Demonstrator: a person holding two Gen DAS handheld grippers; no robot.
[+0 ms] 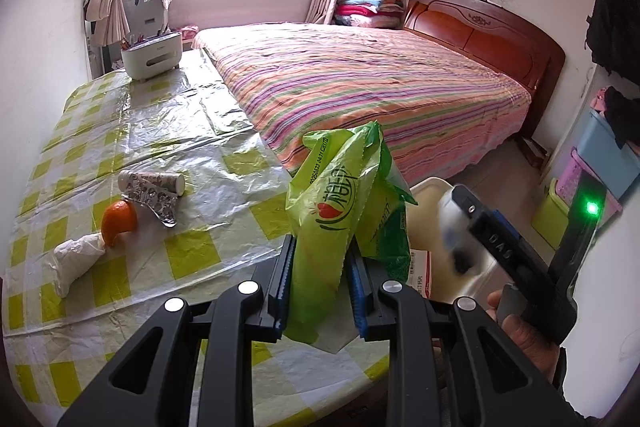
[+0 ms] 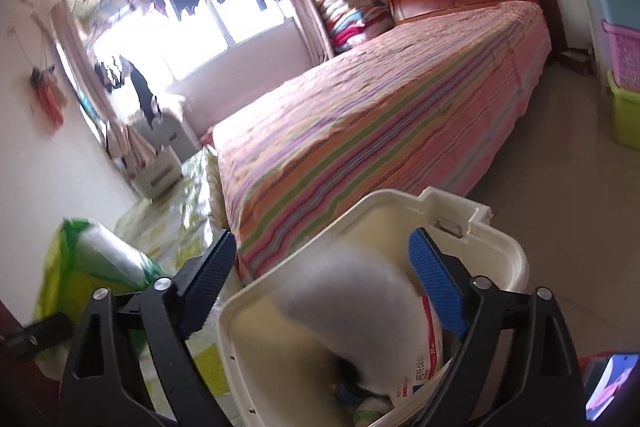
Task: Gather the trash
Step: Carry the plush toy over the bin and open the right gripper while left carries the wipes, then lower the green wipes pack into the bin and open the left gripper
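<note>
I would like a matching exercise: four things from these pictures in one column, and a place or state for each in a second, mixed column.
1. green bag
2. orange peel
3. paper cup
4. right gripper

a. lying on its side on the table
b. open above the white bin
c. clamped in the left gripper
d. beside a crumpled tissue

Pairs: 1-c, 2-d, 3-a, 4-b

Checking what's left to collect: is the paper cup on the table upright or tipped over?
Tipped over. The paper cup lies on its side on the table, beside the orange peel.
</note>
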